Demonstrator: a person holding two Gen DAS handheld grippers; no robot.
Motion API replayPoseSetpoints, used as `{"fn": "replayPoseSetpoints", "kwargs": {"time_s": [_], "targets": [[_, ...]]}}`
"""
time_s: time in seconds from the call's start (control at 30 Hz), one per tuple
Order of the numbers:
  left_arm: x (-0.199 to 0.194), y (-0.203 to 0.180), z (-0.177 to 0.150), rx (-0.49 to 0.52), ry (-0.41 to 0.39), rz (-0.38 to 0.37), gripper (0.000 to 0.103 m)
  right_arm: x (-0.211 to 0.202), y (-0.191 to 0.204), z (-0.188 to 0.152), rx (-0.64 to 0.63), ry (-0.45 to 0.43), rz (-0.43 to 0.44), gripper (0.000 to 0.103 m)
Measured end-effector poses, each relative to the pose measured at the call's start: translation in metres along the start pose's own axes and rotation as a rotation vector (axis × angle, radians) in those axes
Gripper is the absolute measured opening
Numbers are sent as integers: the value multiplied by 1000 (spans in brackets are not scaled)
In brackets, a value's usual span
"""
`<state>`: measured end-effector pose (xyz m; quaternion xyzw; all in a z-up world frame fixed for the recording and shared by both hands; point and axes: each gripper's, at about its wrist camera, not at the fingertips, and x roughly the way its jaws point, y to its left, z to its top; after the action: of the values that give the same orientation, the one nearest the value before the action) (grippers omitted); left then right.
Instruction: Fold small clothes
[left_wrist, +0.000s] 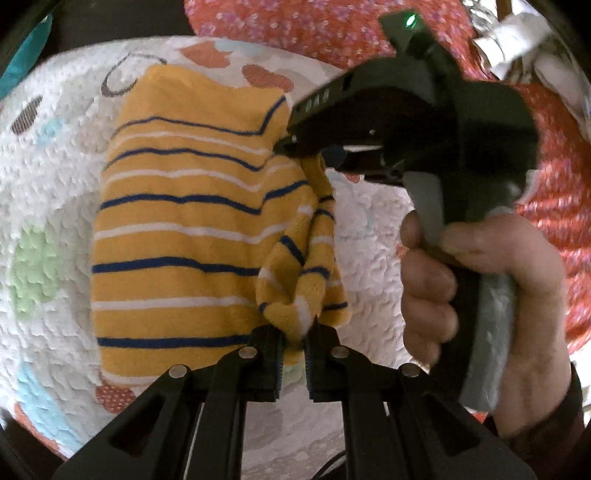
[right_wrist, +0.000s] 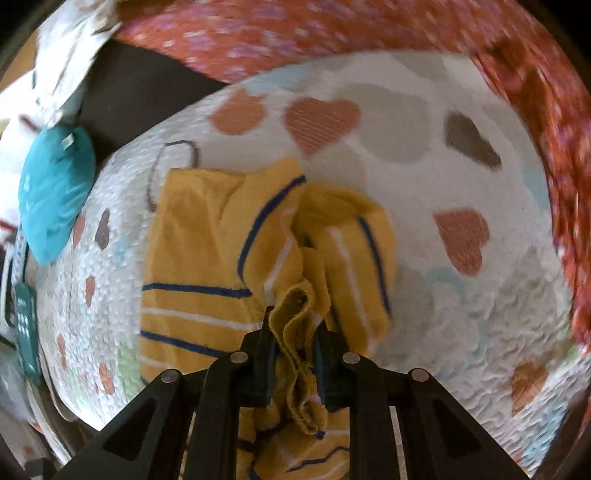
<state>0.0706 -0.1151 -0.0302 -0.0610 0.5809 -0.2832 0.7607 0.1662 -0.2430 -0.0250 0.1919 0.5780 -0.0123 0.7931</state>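
My left hand-held gripper (left_wrist: 294, 345) is clenched on one edge of the striped yellow shirt (left_wrist: 177, 236), and my right hand-held gripper (right_wrist: 294, 349) grips a bunched hem of it. The rest lies ahead on the heart-print bedcover (left_wrist: 51, 177), its long axis running away from me. One shirt, two hand-held grippers, both equally near.

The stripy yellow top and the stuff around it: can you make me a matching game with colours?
Things:
1. top
2. blanket
3. cushion
4. spotty cloth

Colours:
A. red with pale spots
B. teal
C. yellow with blue and white stripes
D. white with hearts

Pairs: 1-C, 2-D, 3-B, 4-A
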Motion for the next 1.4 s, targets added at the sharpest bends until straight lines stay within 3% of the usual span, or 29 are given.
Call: {"fn": "replayPoseSetpoints", "kwargs": {"time_s": [0.1,0.23,0.3,0.33,0.37,0.47,0.63,0.77,0.8,0.83,0.87,0.93,1.07,1.13,1.17,1.2,1.27,1.4], "targets": [[-12,2,-10,12,0,3,9,5,-14,-4,27,-2,24,18],[-30,20,-20,-5,-10,29,9,11,-22,-7,14,-18,-13,22],[-43,39,-23,-28,-15,56,9,13,-23,-8,-7,-38,-70,34],[-52,43,-29,-46,-17,65,9,11,-25,-8,-15,-55,-111,49],[-56,52,-30,-72,-20,73,9,9,-28,-9,-17,-66,-130,56],[-63,80,-37,-135,-29,102,9,-10,-40,-14,18,-105,-120,59],[-70,108,-52,-219,-45,126,13,-45,-48,-42,26,-149,-83,60],[-81,109,-62,-225,-69,157,16,-53,-40,-84,-1,-148,-26,58],[-85,106,-65,-219,-76,168,16,-56,-35,-95,-20,-174,-50,53],[-89,104,-68,-210,-89,186,16,-58,-29,-104,-36,-213,-92,31],[-92,102,-68,-203,-98,199,18,-58,-24,-113,-50,-236,-126,23],[-102,98,-74,-185,-124,234,20,-52,-18,-125,-64,-247,-157,23],[-119,86,-80,-143,-175,289,29,-6,-34,-126,-52,-117,-257,23],[-130,78,-84,-110,-209,325,35,7,-55,-126,23,-86,-243,23],[-134,75,-86,-98,-222,342,41,4,-63,-126,63,-94,-227,32],[-138,72,-88,-85,-237,361,44,2,-66,-126,86,-94,-219,34],[-145,64,-92,-55,-269,402,53,-11,-68,-130,109,-111,-196,34],[-149,52,-97,0,-297,453,57,-38,-71,-150,129,-165,-189,37]]}}
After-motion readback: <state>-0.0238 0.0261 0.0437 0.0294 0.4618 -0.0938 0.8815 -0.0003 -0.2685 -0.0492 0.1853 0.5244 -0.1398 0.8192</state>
